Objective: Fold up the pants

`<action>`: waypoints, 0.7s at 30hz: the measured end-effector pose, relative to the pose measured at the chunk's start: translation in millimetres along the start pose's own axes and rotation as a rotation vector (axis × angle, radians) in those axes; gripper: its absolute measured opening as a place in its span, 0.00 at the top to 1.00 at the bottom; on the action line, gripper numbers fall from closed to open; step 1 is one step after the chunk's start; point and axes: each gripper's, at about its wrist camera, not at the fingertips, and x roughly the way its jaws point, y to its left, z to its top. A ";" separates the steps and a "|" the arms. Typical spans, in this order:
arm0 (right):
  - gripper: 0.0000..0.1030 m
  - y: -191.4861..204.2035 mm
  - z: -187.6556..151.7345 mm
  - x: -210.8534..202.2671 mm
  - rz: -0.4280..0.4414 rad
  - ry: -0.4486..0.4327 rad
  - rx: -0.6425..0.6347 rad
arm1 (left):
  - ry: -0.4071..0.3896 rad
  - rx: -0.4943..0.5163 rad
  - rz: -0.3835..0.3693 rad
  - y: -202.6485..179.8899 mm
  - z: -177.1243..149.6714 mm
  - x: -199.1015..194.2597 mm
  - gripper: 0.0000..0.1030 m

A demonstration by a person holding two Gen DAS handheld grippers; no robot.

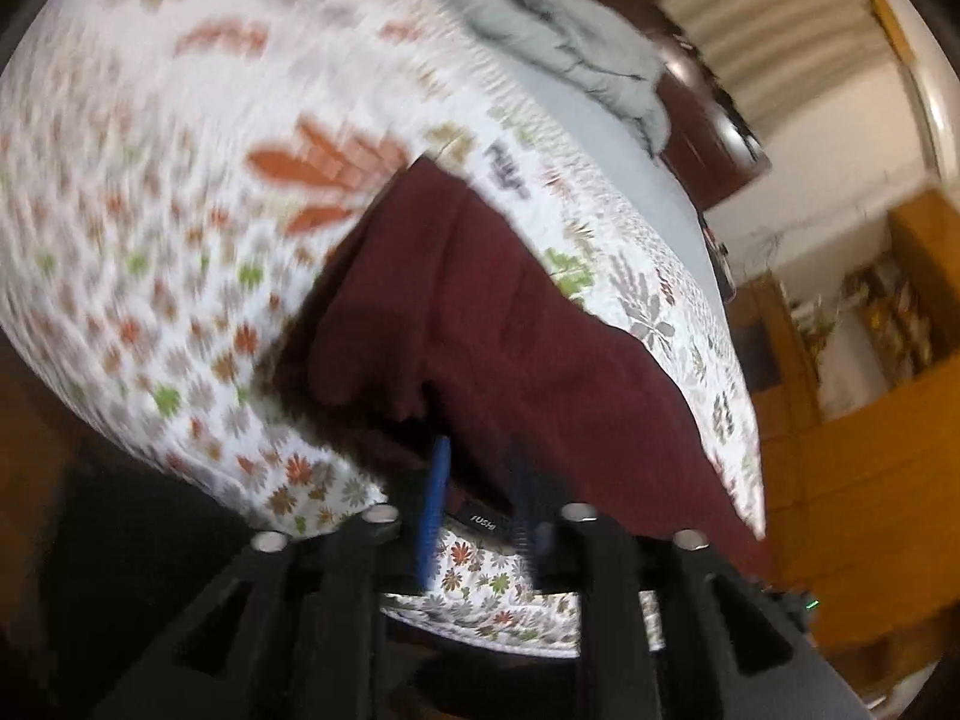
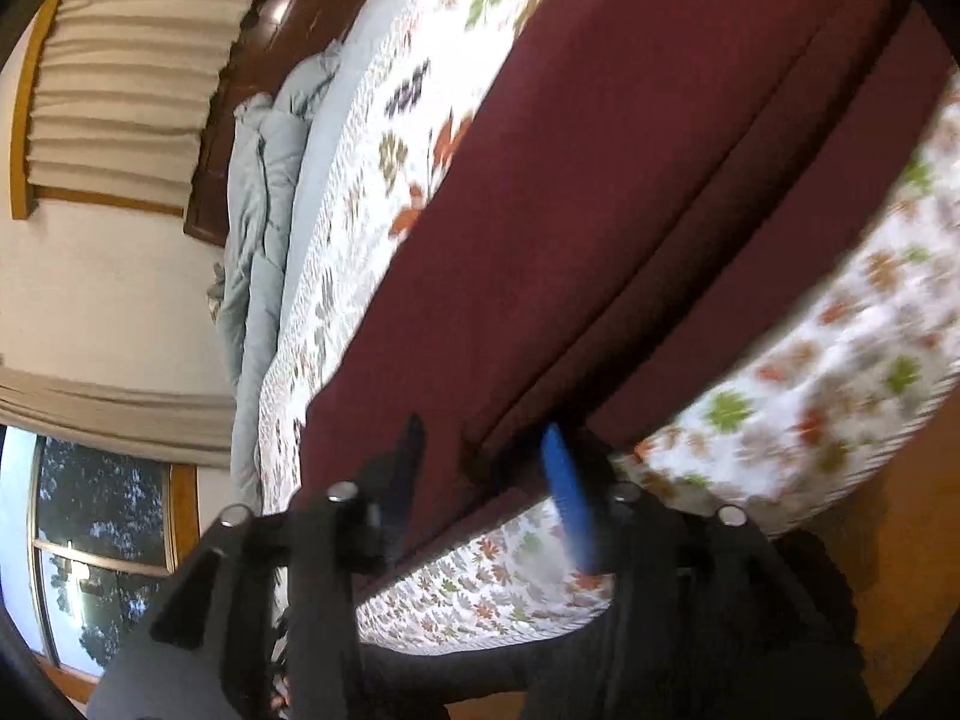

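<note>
Maroon pants [image 2: 630, 192] on floral bedspread [image 2: 810, 360], near edge between parted fingers [image 2: 567, 492].

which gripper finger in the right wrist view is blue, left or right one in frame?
The finger on the picture's right is blue, at the maroon pants' fold edge; the other finger is dark.

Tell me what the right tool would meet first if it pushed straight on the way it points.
Most likely the maroon pants: the right tool already straddles their near edge on the floral bedspread, so cloth comes first. Blur hides whether the pads touch it.
</note>
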 end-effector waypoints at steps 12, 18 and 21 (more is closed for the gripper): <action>0.52 -55.6 36.9 -49.4 0.024 -0.178 0.180 | 0.047 0.174 0.100 -28.8 26.0 48.7 0.21; 0.92 -49.5 36.4 -49.7 -0.016 -0.210 0.119 | 0.112 0.168 0.168 -15.5 22.4 70.1 0.28; 0.92 -44.6 25.2 -66.3 0.000 -0.246 0.094 | 0.119 0.149 0.183 -11.1 24.9 72.7 0.32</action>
